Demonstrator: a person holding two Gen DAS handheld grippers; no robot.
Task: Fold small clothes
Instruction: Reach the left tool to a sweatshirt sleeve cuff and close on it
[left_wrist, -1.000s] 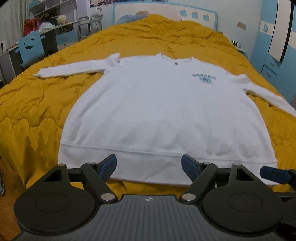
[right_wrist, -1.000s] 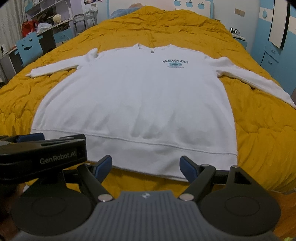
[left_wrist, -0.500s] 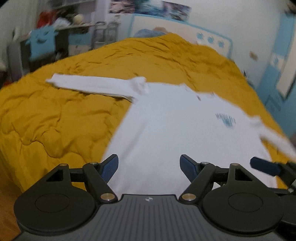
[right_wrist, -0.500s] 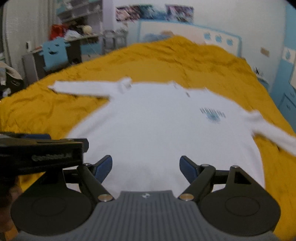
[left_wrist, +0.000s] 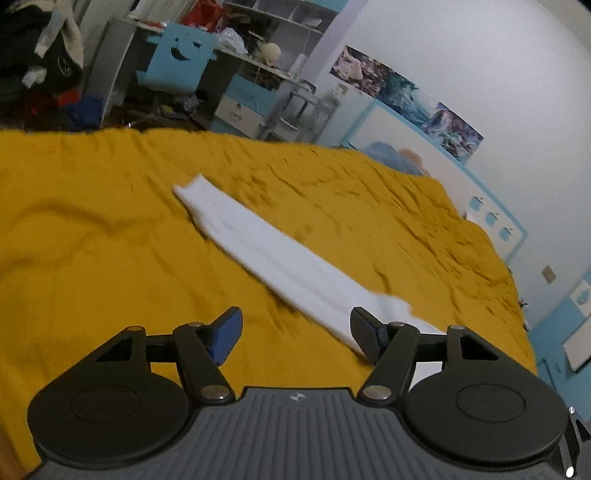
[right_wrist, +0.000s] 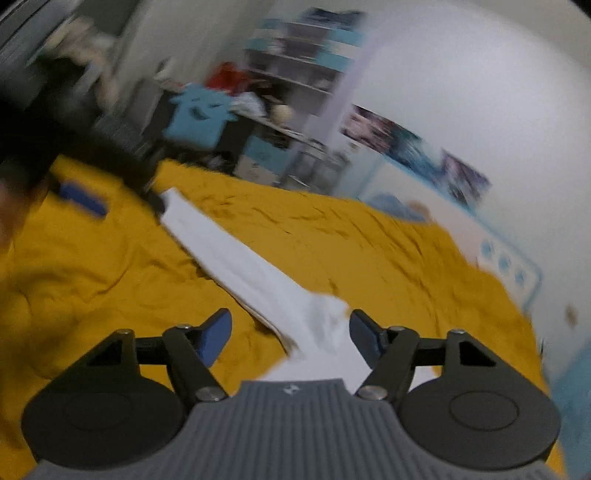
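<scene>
Sweatshirt: white sleeve (left_wrist: 280, 254) stretched flat on yellow bed (left_wrist: 92, 266), ready to fold inward.
Left tongs (left_wrist: 295, 332): spread, just been closing, nothing between, aimed beside sleeve.
Right tongs (right_wrist: 290, 332): spread, closing too, over shoulder seam, not pinching yet.

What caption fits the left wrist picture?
Open left gripper above a white sweatshirt sleeve stretched across a yellow quilt.

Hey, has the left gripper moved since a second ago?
Yes. The left gripper has swung from the sweatshirt's hem toward its left sleeve, which now runs across the yellow bedspread ahead. Its jaws have just been closing, nothing between them.
</scene>
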